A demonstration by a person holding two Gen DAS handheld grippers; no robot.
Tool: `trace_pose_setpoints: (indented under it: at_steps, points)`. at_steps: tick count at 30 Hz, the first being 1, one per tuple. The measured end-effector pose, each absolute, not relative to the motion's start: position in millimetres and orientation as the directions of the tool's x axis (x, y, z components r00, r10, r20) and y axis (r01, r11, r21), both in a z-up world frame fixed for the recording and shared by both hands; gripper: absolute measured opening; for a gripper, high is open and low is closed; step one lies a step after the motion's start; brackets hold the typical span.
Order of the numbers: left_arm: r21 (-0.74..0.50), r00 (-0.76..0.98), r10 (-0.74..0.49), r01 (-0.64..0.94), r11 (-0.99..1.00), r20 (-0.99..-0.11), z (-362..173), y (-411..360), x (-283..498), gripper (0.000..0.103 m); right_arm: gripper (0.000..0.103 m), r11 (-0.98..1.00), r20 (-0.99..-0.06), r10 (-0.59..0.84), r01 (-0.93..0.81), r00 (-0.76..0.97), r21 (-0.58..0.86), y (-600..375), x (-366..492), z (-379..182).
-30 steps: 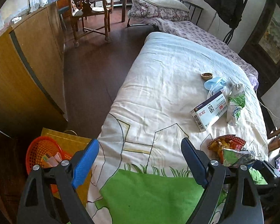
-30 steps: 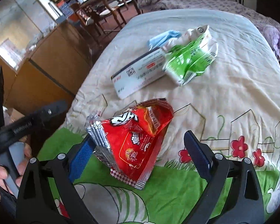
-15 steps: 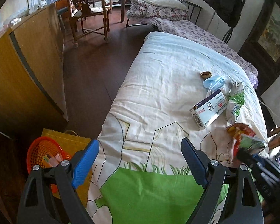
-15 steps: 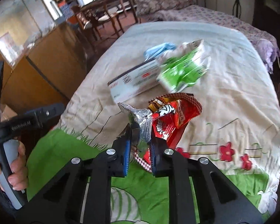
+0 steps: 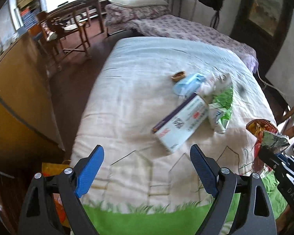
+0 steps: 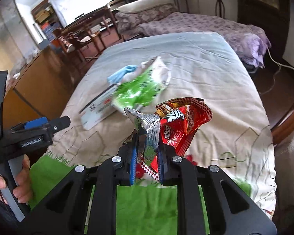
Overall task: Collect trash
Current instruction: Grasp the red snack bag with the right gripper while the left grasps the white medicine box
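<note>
The right gripper is clamped on a red snack wrapper, its blue pads pinching the crumpled silver end while the rest of the bag sticks up and to the right, lifted clear of the quilt on the bed. Its jaws have just been closing, and the wrapper is caught between them. The left wrist view shows the same wrapper at the right edge, held up above the quilt by the dark tip of that gripper

The left gripper hangs over the near part of the bed with its jaws spread wide and nothing between them. In the right wrist view it appears at the left edge, with a hand wrapped around its grey handle

More trash lies together on the quilt, farther up the bed: a flat white carton with printed codes, a green and white bag touching the carton's far right end, a light blue crumpled piece just behind them, and a small brown scrap just beside the blue piece. The picture is blurred here, so the print cannot be read

Low at the left of the left wrist view, beside the bed, part of a yellow bag and something orange show behind the gripper's finger
</note>
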State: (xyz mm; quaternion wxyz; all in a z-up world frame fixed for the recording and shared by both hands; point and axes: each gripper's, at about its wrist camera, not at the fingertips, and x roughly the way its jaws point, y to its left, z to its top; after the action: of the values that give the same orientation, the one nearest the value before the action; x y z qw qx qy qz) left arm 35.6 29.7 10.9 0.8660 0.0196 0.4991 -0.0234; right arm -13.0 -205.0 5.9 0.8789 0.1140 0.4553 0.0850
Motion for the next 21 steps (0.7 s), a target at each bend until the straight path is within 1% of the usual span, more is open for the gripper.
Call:
trace_pose_setpoints:
  at_steps: [4,9,10,12,18,19,21]
  points:
    - [0.038,0.49,-0.025,0.119,0.992,-0.871,-0.4,9.2,48.5,0.088,0.019,0.949,-0.788,0.279,-0.03,0.549,0.314,-211.4,-8.3,-1.8]
    - [0.065,0.472,-0.035,0.194,0.979,-0.881,-16.2,-9.3,64.5,0.088,0.019,0.947,-0.795,0.288,-0.038,0.534,0.318,-209.2,-4.4,-6.1]
    - [0.085,0.461,-0.021,0.209,0.974,-0.887,-21.1,-13.0,68.8,0.088,0.019,0.946,-0.796,0.291,-0.037,0.531,0.321,-209.7,-3.9,-6.7]
    - [0.111,0.458,-0.001,0.219,0.969,-0.889,-26.9,-17.1,73.8,0.088,0.019,0.943,-0.795,0.298,-0.035,0.528,0.33,-210.6,-3.0,-7.7]
    - [0.129,0.451,-0.005,0.267,0.955,-0.892,-42.4,-28.8,89.6,0.087,0.02,0.942,-0.807,0.305,-0.037,0.506,0.333,-208.2,0.8,-13.1]
    - [0.128,0.445,-0.007,0.272,0.954,-0.896,-44.4,-29.7,91.6,0.086,0.02,0.942,-0.807,0.306,-0.038,0.505,0.334,-208.0,1.1,-13.5]
    - [0.111,0.43,-0.025,0.289,0.951,-0.902,-48.6,-32.0,93.8,0.078,0.021,0.941,-0.808,0.31,-0.038,0.501,0.337,-208.3,2.1,-14.1]
